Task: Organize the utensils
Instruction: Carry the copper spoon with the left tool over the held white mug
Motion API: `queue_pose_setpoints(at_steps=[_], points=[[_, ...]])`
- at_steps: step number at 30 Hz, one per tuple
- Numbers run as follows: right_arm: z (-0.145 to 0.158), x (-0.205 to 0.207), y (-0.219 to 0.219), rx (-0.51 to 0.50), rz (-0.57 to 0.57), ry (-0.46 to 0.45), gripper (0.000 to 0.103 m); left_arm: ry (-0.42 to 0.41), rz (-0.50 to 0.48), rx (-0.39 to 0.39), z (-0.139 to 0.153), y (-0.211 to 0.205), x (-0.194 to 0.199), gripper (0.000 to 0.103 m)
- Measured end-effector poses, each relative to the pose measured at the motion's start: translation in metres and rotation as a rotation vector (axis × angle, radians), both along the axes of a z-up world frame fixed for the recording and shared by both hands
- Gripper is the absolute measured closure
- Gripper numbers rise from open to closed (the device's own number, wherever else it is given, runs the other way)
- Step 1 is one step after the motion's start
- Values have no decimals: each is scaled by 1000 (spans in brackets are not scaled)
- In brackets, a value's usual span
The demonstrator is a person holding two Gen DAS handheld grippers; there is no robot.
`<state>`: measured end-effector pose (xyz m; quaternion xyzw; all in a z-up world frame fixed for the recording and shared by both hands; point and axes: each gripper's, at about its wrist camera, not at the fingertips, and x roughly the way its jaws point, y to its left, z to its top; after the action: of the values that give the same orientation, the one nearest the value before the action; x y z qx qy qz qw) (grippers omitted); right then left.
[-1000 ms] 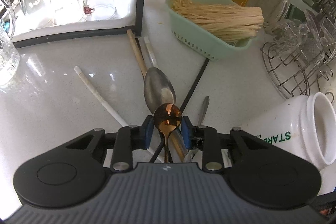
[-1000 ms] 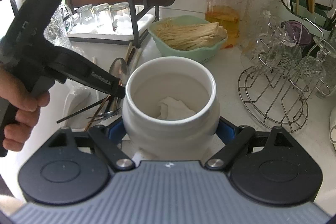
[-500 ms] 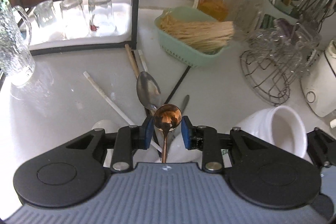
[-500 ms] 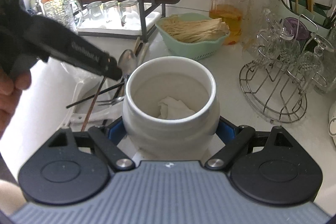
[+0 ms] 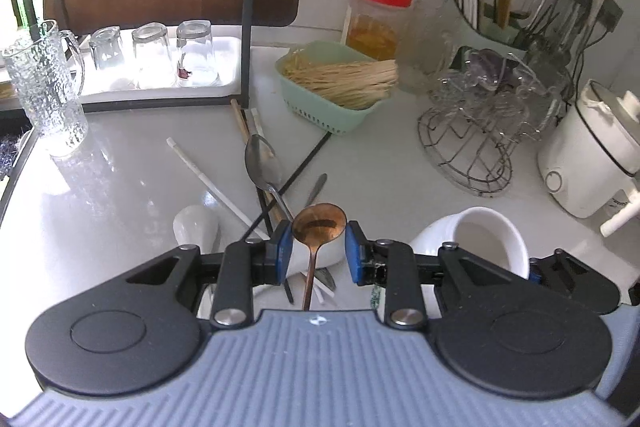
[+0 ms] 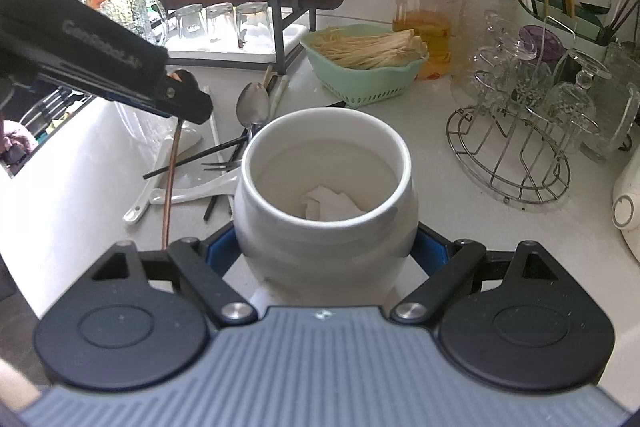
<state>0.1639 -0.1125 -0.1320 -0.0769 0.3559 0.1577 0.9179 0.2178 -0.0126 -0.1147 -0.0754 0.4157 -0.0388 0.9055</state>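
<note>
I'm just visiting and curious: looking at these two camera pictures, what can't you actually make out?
- What the crumpled white thing in the white jar is: right wrist view, too indistinct.
- The jar's base: right wrist view, hidden behind the gripper body.
- The copper spoon handle's end: left wrist view, behind the gripper body.
- The pile of utensils on the counter: partly covered by the left gripper in the left wrist view.

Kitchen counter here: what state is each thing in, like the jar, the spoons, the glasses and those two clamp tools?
White jar: upright, open-topped, white scrap inside, clamped by right gripper.
Copper spoon: lifted off the counter, held in left gripper, handle hanging down.
Silver spoon: lying flat among chopsticks.
Drinking glasses: upside down on tray.
Red-lidded jar: closed.
Green basket: full of sticks.
</note>
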Motion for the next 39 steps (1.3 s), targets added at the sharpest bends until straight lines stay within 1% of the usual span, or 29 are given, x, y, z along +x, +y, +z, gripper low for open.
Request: queue_pose_setpoints(at_steps=[12, 20, 24, 27, 31, 35, 39], points=[[0, -15, 1, 7, -16, -25, 12, -34, -13, 6, 11, -11, -31, 70], [-1, -20, 3, 8, -20, -27, 12, -53, -20, 3, 29, -10, -46, 70], [-1, -23, 3, 11, -16, -30, 12, -72, -34, 17, 45, -12, -51, 71], [-1, -23, 2, 12, -16, -34, 12, -84, -35, 13, 58, -12, -56, 71], [-1, -23, 4, 12, -23, -31, 12, -116, -41, 20, 79, -13, -60, 71], [-1, -23, 3, 15, -25, -29, 12, -141, -55, -7, 101, -15, -60, 71], [0, -25, 4, 12, -20, -24, 12, -182, -76, -21, 121, -22, -58, 71]])
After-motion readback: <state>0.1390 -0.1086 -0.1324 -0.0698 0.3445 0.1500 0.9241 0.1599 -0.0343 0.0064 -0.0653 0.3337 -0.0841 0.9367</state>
